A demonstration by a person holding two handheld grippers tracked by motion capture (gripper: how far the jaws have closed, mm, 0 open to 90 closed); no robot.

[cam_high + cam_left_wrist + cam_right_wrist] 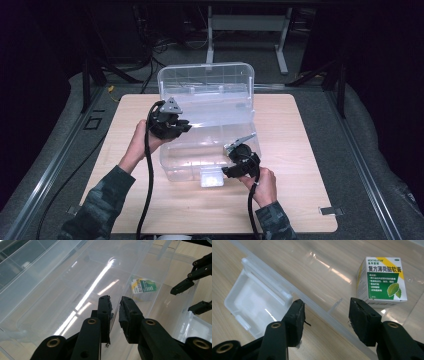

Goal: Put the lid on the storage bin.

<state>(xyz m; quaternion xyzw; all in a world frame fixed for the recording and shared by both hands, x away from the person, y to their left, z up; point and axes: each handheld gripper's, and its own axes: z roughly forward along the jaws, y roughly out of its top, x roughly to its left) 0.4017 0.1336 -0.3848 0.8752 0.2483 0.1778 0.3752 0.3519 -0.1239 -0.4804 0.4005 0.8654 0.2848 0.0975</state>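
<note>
A clear plastic storage box [186, 165] stands on the wooden table with its lid [205, 80] tipped up behind it. Inside lies a small white, green and yellow carton [382, 282], also seen through the plastic [143, 287]. My left gripper [182, 127] is at the box's left side, its jaws [115, 302] pinched on a thin clear wall of the box. My right gripper [236, 154] is at the front right, open, with the front rim [322, 303] running between its jaws [325, 307] and touching neither pad. The carton sits just beyond its right jaw.
The box's clear latch flap [257, 307] hangs off the front wall onto the table [300, 150]. My right gripper's jaws appear at the right edge of the left gripper view [185, 300]. Metal frame legs stand on the dark floor behind the table [247, 22].
</note>
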